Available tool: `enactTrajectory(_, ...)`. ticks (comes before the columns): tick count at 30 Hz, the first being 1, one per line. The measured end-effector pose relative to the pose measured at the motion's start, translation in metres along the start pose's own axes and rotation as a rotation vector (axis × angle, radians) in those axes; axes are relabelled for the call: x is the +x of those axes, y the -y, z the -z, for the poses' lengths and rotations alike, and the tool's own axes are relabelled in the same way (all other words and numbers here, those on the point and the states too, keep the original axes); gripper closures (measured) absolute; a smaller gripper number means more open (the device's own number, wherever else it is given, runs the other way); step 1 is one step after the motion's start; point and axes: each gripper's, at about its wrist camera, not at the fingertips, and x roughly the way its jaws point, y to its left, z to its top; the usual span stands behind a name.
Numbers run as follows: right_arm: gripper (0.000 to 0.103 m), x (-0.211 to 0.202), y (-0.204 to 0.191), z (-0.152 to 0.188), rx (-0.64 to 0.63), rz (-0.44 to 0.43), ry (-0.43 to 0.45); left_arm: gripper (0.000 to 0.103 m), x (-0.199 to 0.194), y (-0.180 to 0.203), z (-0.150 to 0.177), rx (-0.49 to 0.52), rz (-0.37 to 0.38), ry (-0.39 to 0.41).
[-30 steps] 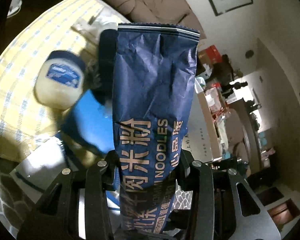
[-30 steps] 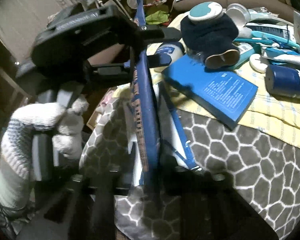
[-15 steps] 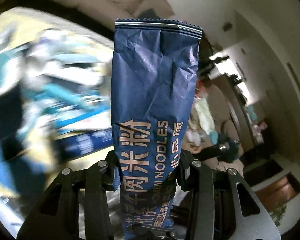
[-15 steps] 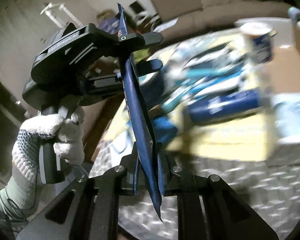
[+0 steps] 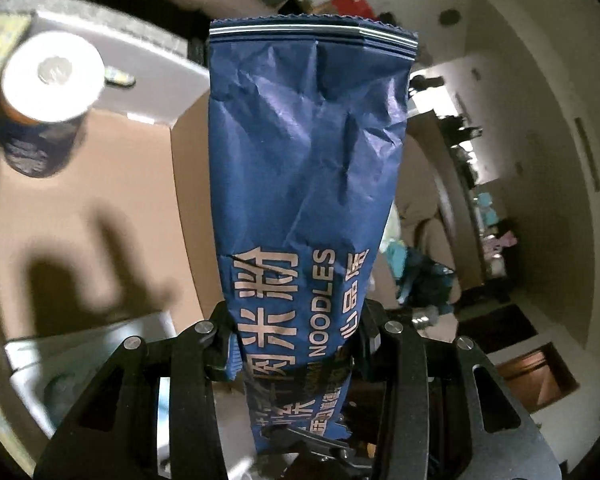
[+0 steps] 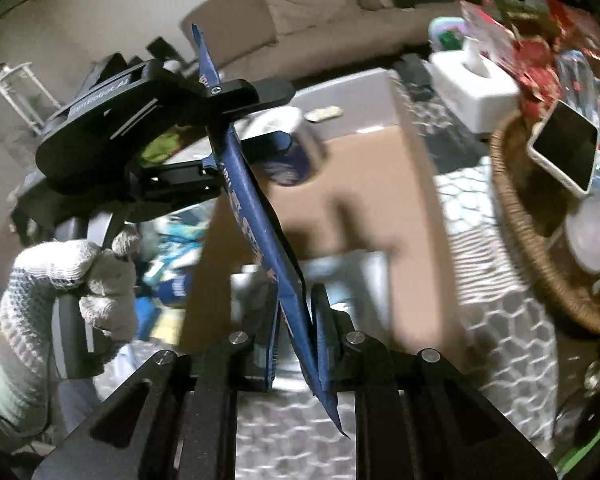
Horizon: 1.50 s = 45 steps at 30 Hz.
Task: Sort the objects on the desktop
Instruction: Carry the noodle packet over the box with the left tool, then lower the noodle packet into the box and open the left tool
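Blue noodle packet (image 5: 308, 184) clamped by both: left gripper (image 5: 296, 340) across width, right gripper (image 6: 296, 320) nearly closed on edge.

A flat dark-blue foil noodle packet (image 6: 256, 216) is seen edge-on, slanting from the upper left toward the near centre. The right gripper (image 6: 294, 320) has its black jaws pinched on the packet's near end. Farther along, the left gripper (image 6: 236, 120), gripped by a hand in a white knitted glove (image 6: 72, 280), clamps the packet's far part. Behind lie an open brown cardboard box (image 6: 380, 200), a white tissue box (image 6: 474, 88) and, at right, a woven wicker basket (image 6: 520, 216) bearing a white-cased phone (image 6: 564, 148).
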Motion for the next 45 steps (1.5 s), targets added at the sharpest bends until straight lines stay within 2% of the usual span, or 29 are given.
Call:
enactTrajectory(5,0.086,0.020,0.024,0.002,-0.027,0.044,-0.044,0.064,0.048,-0.028,-0.008,-0.047,-0.069,-0.030)
enactTrajectory(10,0.085,0.032,0.026,-0.003,-0.107,0.219,-0.041,0.064,0.078,-0.057,-0.006,-0.079,-0.127,-0.044)
enactTrajectory(14,0.085,0.025,0.031,-0.001,-0.105,0.225,-0.013,0.064,0.099,-0.084,0.001,-0.146,-0.150,-0.072)
enactTrajectory(17,0.084,0.016,0.035,0.004,-0.088,0.222,0.008,0.061,0.115,-0.094,0.008,-0.141,-0.204,-0.099)
enactTrajectory(20,0.082,0.006,0.037,0.012,-0.071,0.214,0.029,0.046,0.117,-0.097,0.012,-0.142,-0.275,-0.095)
enactTrajectory(23,0.079,-0.001,0.037,0.015,-0.057,0.220,0.035,0.022,0.113,-0.101,0.014,-0.152,-0.303,-0.120)
enactTrajectory(25,0.078,-0.003,0.037,0.017,-0.047,0.223,0.039,0.001,0.112,-0.094,0.014,-0.146,-0.302,-0.122)
enactTrajectory(28,0.076,-0.004,0.033,0.018,-0.038,0.220,0.048,0.000,0.093,-0.086,0.013,-0.135,-0.261,-0.108)
enactTrajectory(35,0.066,0.002,0.011,0.016,-0.052,0.214,0.040,0.000,0.035,-0.058,0.022,-0.012,-0.248,-0.095)
enactTrajectory(42,0.057,0.018,-0.013,0.024,-0.070,0.253,0.011,0.000,-0.016,-0.023,0.042,0.137,-0.323,-0.101)
enactTrajectory(45,0.049,0.023,-0.024,0.031,-0.085,0.311,0.012,0.000,-0.049,-0.015,0.048,0.190,-0.367,-0.075)
